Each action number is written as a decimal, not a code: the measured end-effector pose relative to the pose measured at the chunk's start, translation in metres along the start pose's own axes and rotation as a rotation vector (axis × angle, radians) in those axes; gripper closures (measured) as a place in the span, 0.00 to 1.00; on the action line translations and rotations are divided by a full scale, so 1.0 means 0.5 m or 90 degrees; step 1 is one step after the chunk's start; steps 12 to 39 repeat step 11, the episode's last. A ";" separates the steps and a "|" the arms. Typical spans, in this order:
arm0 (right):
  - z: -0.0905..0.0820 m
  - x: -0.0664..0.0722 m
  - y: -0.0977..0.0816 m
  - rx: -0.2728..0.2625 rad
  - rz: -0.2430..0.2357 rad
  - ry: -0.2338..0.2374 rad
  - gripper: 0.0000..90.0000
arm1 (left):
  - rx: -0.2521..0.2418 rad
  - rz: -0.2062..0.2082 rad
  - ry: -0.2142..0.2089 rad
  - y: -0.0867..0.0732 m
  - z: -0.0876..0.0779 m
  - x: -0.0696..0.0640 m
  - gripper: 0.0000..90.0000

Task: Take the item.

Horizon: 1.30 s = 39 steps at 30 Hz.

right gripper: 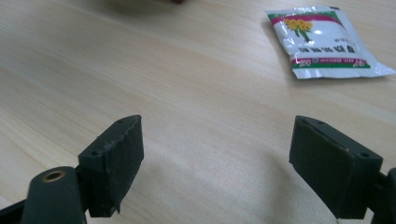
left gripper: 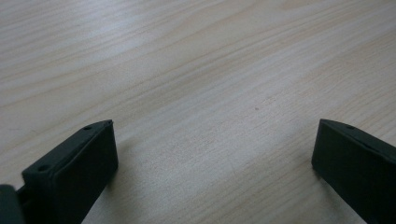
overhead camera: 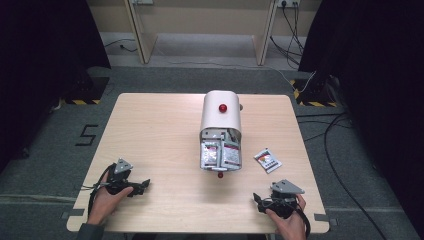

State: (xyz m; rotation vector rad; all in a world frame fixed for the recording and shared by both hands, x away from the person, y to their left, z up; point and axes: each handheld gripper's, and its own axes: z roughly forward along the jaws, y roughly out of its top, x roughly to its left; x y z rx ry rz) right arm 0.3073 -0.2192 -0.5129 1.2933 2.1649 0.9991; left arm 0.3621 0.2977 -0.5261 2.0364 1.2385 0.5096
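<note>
We see one loose sachet [overhead camera: 267, 160] lying flat on the wooden table [overhead camera: 150, 130], on the right part of it, just beside the open front end of the white rounded container [overhead camera: 221, 116]. In the right gripper view the same sachet [right gripper: 327, 42] is white with a yellow flower print and red and green bands, and it lies apart from the jaws, further ahead and to the right of them.

The container lies in the middle of the table with a red knob [overhead camera: 222, 107] on top. More sachets [overhead camera: 220, 154] of the same kind are standing packed in its open front, and a small red thing [overhead camera: 220, 175] lies on the table just before this opening.

The right gripper [overhead camera: 261, 200] rests near the front right edge, held by the right hand [overhead camera: 287, 220]. Its jaws stand wide apart with only bare wood between them.

The left gripper [overhead camera: 145, 184] is near the front left edge, in the left hand [overhead camera: 105, 202], well apart from the sachet. Its jaws are also wide apart over bare table.
</note>
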 end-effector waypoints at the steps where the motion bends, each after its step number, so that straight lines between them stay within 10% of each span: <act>1: 0.000 -0.001 -0.002 0.002 -0.003 -0.002 0.21 | 0.000 0.000 0.000 0.000 0.000 0.000 0.00; 39: 0.003 -0.004 -0.009 0.025 -0.011 -0.011 0.21 | 0.000 -0.001 0.000 0.000 0.000 0.000 0.00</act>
